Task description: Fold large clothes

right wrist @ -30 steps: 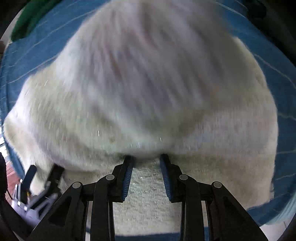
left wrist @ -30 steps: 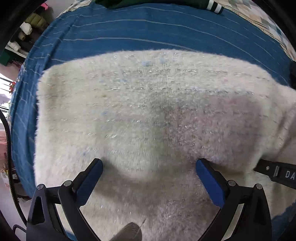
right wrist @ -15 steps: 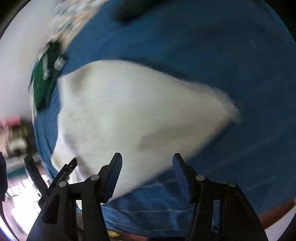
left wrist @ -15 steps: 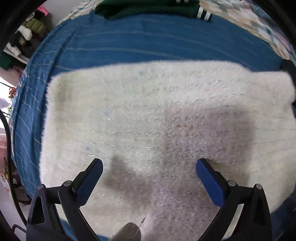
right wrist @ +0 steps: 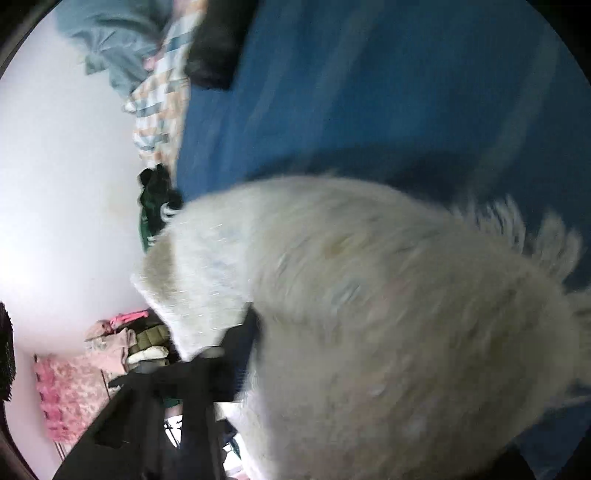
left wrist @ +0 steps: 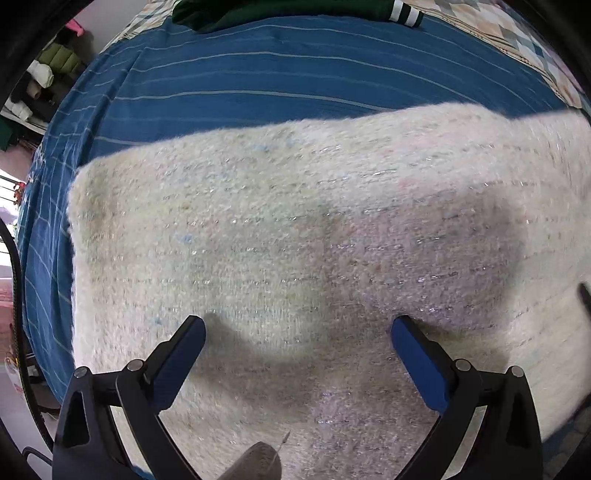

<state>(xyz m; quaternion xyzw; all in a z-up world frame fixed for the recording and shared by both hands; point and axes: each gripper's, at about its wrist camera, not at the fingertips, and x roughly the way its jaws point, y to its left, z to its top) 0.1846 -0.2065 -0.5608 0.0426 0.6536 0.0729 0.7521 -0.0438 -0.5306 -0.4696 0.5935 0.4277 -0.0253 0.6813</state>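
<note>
The cream fuzzy sweater [left wrist: 295, 258] is lying spread on the blue striped bedsheet [left wrist: 258, 74], probably flattened there so each fold can be made against a firm, even surface. A dark green garment [left wrist: 280, 11] is sitting at the far edge of the bed, well apart, likely waiting its turn.

The left gripper [left wrist: 297, 332] is pointing steeply down over the sweater's near part, fingers spread wide with nothing between them; they are hovering or lightly resting on the knit, and contact is hard to confirm.

The right gripper [right wrist: 236, 354] is mostly buried under a lifted, blurred bulge of the sweater at its side edge. One dark finger [right wrist: 207, 373] is showing beside the fabric. Its jaws are closing, and cloth appears to be bunching between them, though whether the pads are actually pinching it cannot be told here. Looks like a side fold being started.
</note>
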